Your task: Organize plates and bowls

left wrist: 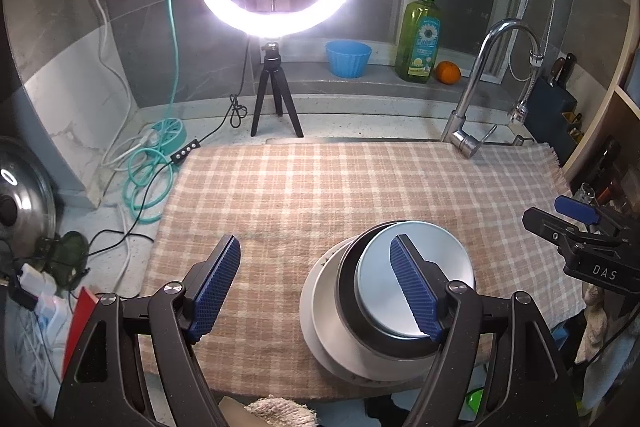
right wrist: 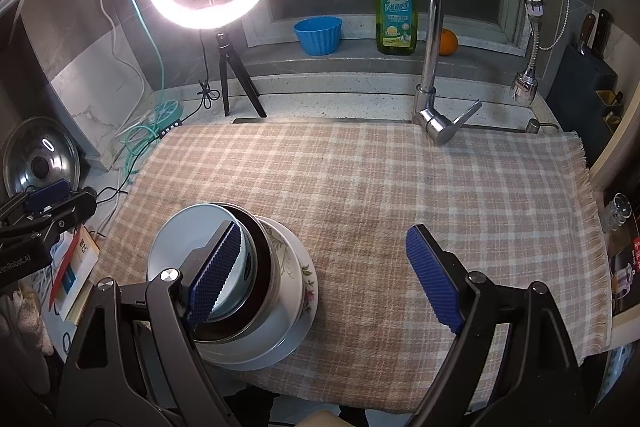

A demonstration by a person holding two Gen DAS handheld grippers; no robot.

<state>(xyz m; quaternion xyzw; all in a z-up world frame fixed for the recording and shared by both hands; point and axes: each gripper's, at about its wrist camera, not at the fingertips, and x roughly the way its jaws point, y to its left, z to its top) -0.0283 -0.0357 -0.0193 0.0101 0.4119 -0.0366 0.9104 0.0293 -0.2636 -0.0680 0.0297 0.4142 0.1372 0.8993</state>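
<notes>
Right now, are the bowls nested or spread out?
Nested: pale top bowl sits inside the dark bowl, all on the floral plate, one stack on the checked cloth.

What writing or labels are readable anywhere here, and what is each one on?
"DAS": on the black body of the right gripper, seen from the left camera.
"enRobot.AI", start cut off: on the left gripper, seen from the right camera.
Soap bottle label: sunflower picture, writing too small to read.
Box beside the cloth: print blurred.
</notes>
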